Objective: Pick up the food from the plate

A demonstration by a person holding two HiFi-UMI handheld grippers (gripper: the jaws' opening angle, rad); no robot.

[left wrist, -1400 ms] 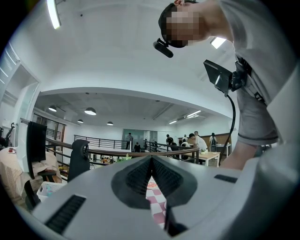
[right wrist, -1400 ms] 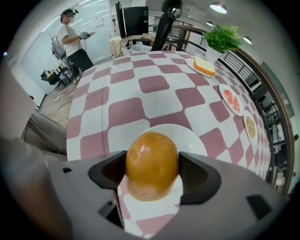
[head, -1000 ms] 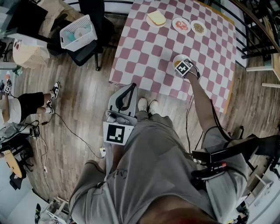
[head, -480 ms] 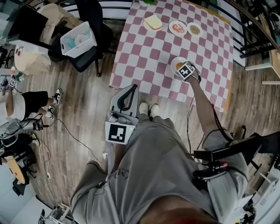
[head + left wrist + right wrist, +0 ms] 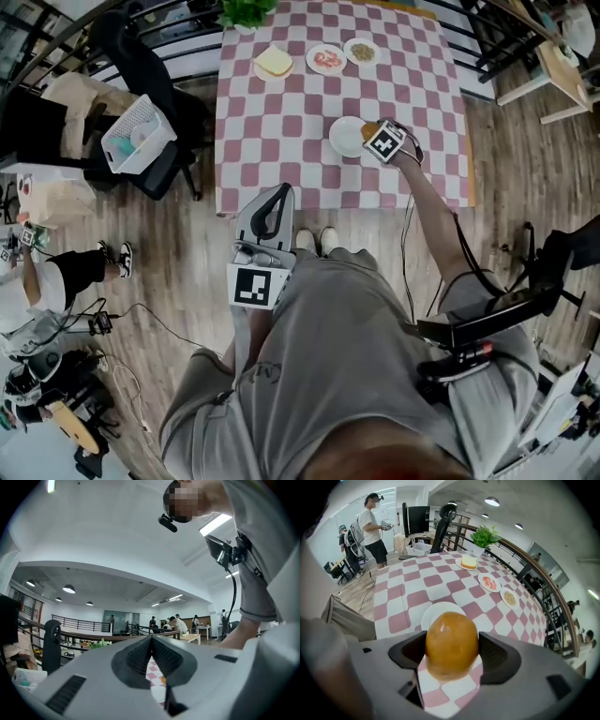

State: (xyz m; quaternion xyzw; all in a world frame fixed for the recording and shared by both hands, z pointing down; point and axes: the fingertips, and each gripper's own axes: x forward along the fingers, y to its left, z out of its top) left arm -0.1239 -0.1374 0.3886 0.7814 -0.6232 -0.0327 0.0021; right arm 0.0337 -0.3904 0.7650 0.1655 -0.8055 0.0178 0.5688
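The right tool (image 5: pixel 452 652) grips the golden bun (image 5: pixel 451 639), apparently just clear of the plate (image 5: pixel 435 612), while the left tool (image 5: pixel 151 645) rests closed; next, carry it away steadily.

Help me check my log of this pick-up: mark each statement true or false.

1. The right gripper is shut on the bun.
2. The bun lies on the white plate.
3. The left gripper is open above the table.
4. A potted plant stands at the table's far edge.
1. True: the right gripper is shut on the bun.
2. False: the white plate is bare; the bun is held in the air on its near side.
3. False: the left gripper is shut and sits low by the person's leg, off the table.
4. True: the potted plant is there.
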